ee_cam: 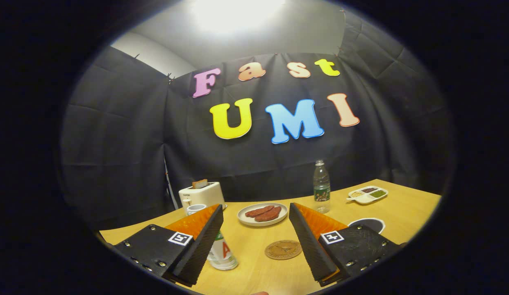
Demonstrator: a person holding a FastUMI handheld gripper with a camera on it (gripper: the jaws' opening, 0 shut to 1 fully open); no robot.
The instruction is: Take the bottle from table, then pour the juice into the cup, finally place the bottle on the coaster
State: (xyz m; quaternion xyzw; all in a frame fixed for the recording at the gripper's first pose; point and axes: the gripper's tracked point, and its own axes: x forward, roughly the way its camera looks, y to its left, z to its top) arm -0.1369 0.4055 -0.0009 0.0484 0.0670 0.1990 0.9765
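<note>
A clear plastic bottle (321, 186) with a green label stands upright on the wooden table (402, 213), well beyond my right finger. A round brown coaster (283, 249) lies flat on the table between my fingers, nearer the right one. A white cup (223, 255) with red print stands against the inner side of my left finger, which partly hides it. My gripper (255, 207) is open above the table, with nothing held between its fingers.
A white plate (262, 214) with two sausages lies just ahead of the fingertips. A white toaster (201, 193) with toast and a small white mug (195, 209) stand at the back left. A divided snack tray (368, 194) sits at the back right, a dark round dish (368, 224) beside my right finger.
</note>
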